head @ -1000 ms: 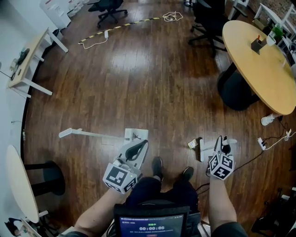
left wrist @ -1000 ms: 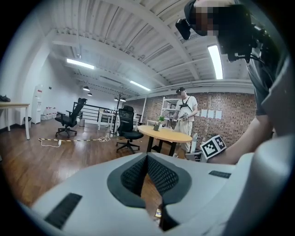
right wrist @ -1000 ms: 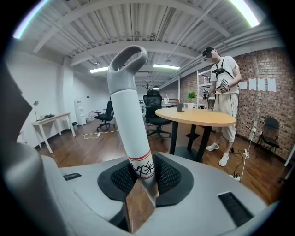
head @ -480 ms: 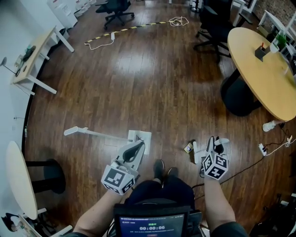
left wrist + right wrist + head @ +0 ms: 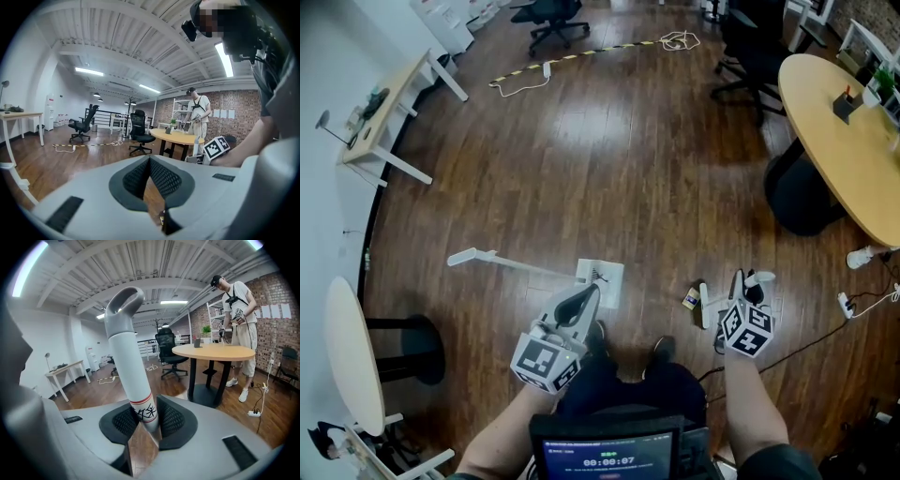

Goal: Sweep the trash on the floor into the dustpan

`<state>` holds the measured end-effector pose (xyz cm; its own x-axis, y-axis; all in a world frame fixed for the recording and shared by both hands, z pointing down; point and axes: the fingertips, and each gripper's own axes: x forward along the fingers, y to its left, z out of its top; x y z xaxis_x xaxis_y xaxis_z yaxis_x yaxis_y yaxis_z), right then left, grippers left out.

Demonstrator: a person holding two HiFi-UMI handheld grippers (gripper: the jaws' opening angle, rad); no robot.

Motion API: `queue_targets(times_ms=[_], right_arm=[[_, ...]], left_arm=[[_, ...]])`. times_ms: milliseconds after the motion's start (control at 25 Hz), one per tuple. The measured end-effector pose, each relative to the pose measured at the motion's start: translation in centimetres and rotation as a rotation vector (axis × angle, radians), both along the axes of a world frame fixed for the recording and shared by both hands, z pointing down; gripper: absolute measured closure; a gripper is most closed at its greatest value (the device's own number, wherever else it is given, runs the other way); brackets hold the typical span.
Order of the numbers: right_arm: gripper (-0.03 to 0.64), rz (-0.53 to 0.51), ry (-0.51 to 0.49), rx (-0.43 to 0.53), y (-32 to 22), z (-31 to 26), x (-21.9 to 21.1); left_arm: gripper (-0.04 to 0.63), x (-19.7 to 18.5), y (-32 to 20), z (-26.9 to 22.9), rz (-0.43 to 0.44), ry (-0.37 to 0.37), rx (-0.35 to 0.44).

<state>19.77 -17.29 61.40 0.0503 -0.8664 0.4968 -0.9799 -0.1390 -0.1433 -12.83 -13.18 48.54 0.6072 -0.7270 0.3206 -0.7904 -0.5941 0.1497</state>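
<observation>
My right gripper (image 5: 143, 422) is clamped on the white broom handle (image 5: 126, 357), with the small trash wrapper (image 5: 691, 300) on the floor just left of it and the dustpan (image 5: 602, 278) farther left, just beyond my closed, empty left gripper (image 5: 581, 302).

Bare floor (image 5: 609, 169) ahead, round table (image 5: 839, 141) right, dustpan (image 5: 605, 281) near feet

I hold both forearms low in front of my legs. My left gripper (image 5: 584, 302) points forward, its jaws closed on nothing. My right gripper (image 5: 741, 284) points forward too, jaws clamped around the broom handle (image 5: 133, 366).
</observation>
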Motion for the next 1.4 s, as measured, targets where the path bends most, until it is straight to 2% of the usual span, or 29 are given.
queue_targets(times_ms=[200, 440, 640, 1080, 1400], right_arm=[[0.501, 0.061, 0.005, -0.017, -0.3, 0.3, -4.1], [0.497, 0.135, 0.014, -0.038, -0.5, 0.7, -11.7], [0.497, 0.154, 0.014, -0.039, -1.6, 1.0, -17.2], [0.492, 0.179, -0.05, -0.058, -4.4, 0.6, -29.4], [0.486, 0.123, -0.112, -0.064, -6.8, 1.1, -36.9]], left_arm=[[0.58, -4.5, -0.3, 1.6, 0.057, 0.005, -0.013], [0.58, -12.5, -1.6, 2.5, 0.135, 0.01, -0.021], [0.58, -17.1, -2.4, 3.2, 0.181, 0.011, -0.025], [0.58, -25.9, -3.2, 3.3, 0.16, 0.061, -0.013], [0.58, -28.5, -2.9, 4.2, 0.138, 0.059, -0.022]])
